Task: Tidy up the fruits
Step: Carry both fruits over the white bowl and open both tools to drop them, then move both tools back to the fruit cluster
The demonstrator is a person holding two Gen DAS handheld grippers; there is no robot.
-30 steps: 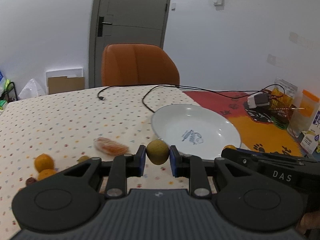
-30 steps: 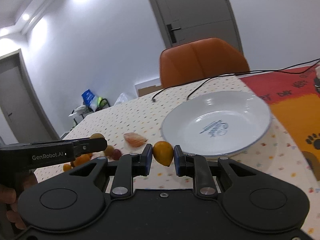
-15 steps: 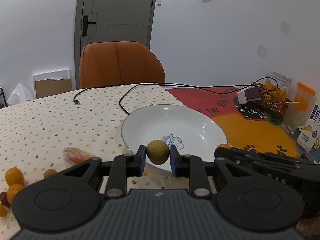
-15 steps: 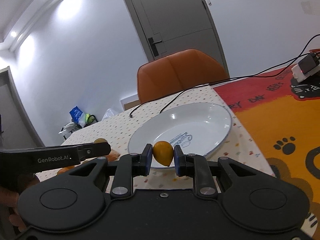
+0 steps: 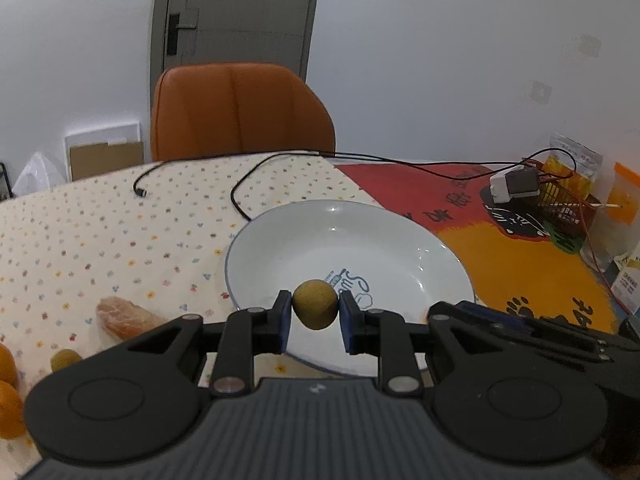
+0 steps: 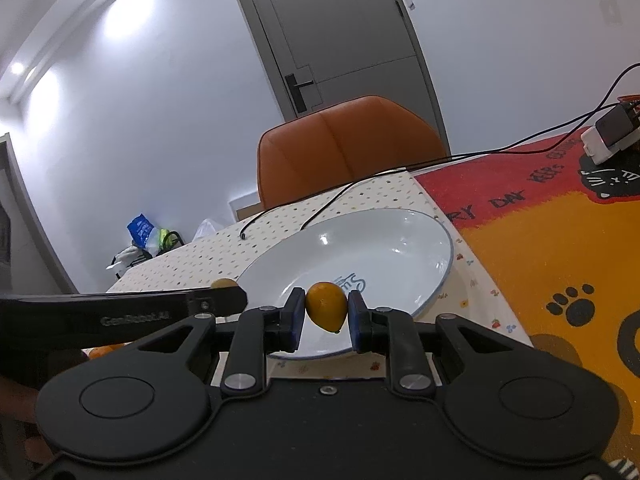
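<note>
My left gripper point(image 5: 315, 316) is shut on a small olive-brown round fruit point(image 5: 315, 303) and holds it over the near rim of a white plate point(image 5: 400, 240). My right gripper point(image 6: 326, 314) is shut on a small yellow-orange fruit point(image 6: 326, 305) above the near edge of the same plate point(image 6: 400, 240). On the dotted cloth to the left lie a peeled orange segment point(image 5: 122, 315), a small olive fruit point(image 5: 66, 360) and oranges point(image 5: 6, 364). The left gripper's side shows in the right wrist view point(image 6: 120, 312).
A black cable point(image 5: 240, 196) runs across the table behind the plate. An orange chair point(image 5: 236, 108) stands at the far edge. A charger block point(image 5: 516, 186), a basket and packets point(image 5: 572, 176) sit at the right on the red-orange mat point(image 5: 532, 264).
Both grippers, still holding their fruits, have moved right and forward, from beside the plate to over its near rim. The loose fruits have slid to the left edge of view.
</note>
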